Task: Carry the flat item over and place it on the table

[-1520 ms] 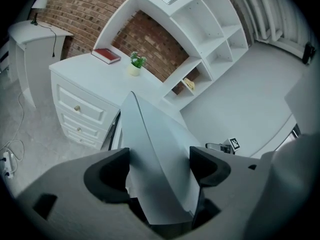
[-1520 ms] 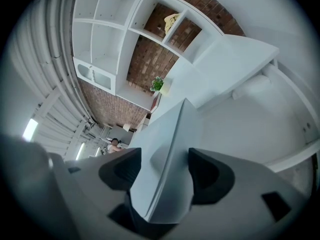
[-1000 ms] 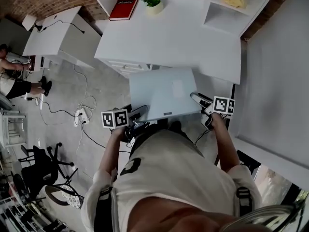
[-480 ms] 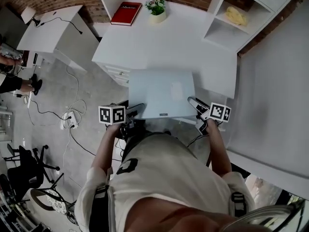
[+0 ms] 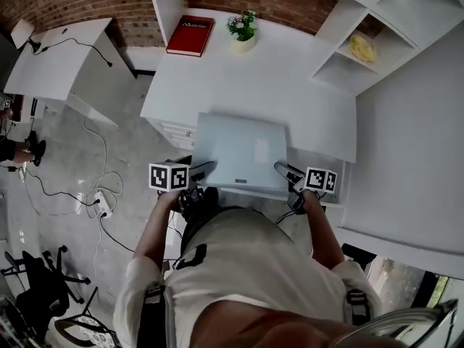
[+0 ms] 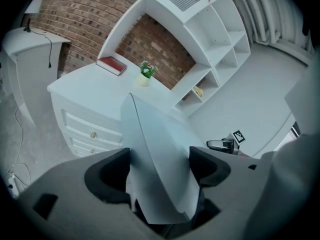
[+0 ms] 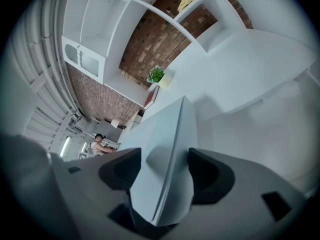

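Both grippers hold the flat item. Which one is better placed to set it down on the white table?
Right, slightly. The right gripper seems closer to the table edge than the left gripper. Both clamp the flat item, so both should lower together.

Flat item point(image 5: 243, 151): closed pale-grey laptop, lying roughly level. Its far part reaches over the near edge of the white desk point(image 5: 290, 85). Near corners clamped by left gripper point(image 5: 206, 170) and right gripper point(image 5: 284, 171).

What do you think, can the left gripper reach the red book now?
Probably not: the left gripper is shut on the flat item, and the red book lies far across the table.
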Demonstrator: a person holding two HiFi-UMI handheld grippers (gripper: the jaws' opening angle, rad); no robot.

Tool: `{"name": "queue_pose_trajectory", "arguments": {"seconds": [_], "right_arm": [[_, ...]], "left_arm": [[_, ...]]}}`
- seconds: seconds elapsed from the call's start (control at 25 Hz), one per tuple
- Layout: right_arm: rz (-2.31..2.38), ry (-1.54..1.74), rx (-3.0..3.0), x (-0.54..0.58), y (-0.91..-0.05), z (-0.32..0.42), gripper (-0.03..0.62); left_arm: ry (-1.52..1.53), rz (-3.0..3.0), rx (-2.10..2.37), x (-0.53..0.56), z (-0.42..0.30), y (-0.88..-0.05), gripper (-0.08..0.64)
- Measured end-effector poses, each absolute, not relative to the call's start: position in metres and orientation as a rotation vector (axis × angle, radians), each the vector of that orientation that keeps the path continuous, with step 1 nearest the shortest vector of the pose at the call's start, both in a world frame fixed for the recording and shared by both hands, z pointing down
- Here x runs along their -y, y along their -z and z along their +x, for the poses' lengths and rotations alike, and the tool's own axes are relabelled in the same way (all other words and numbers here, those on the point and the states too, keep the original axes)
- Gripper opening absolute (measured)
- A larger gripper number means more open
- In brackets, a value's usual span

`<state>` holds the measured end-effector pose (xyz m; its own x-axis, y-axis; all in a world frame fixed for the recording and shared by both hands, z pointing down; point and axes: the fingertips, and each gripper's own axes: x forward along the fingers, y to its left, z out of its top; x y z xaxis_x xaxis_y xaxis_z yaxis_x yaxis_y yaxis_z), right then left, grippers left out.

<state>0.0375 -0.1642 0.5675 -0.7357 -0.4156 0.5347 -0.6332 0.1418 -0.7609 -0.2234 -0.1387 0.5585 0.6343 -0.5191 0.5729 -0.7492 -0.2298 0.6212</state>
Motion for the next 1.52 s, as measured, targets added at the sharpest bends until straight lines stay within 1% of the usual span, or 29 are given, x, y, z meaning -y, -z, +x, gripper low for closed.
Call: {"name": "queue_pose_trajectory", "arguments": {"seconds": [0.28,0.44,0.72,0.84,1.28,1.52], "right_arm": [[1.148,-1.569,2.128,0.192,-0.579,-0.004,0.287],[1.197,-1.528,2.087,0.212,-0.588,0.001,0.285],[1.221,-1.474,1.991,0.239,-0.625,0.009,0.291],[1.228,-1.421,1.981,0.253,-0.633,0.012,0.291],[1.276,-1.331,1.996,0.326,-0.635,0.030,0.298],[1.293,-1.348,2.019,0.357,-0.637,0.034,0.304]], "left_arm": [[-0.360,1.930,0.927,0.181,-0.262,-0.575,0.376],[-0.379,1.928,0.911,0.207,-0.257,-0.586,0.376],[-0.642,1.952,0.939,0.242,-0.246,-0.625,0.365],[-0.703,1.947,0.972,0.252,-0.246,-0.637,0.359],[-0.691,1.935,1.073,0.317,-0.230,-0.632,0.354],[-0.709,1.937,1.094,0.351,-0.227,-0.631,0.350]]}}
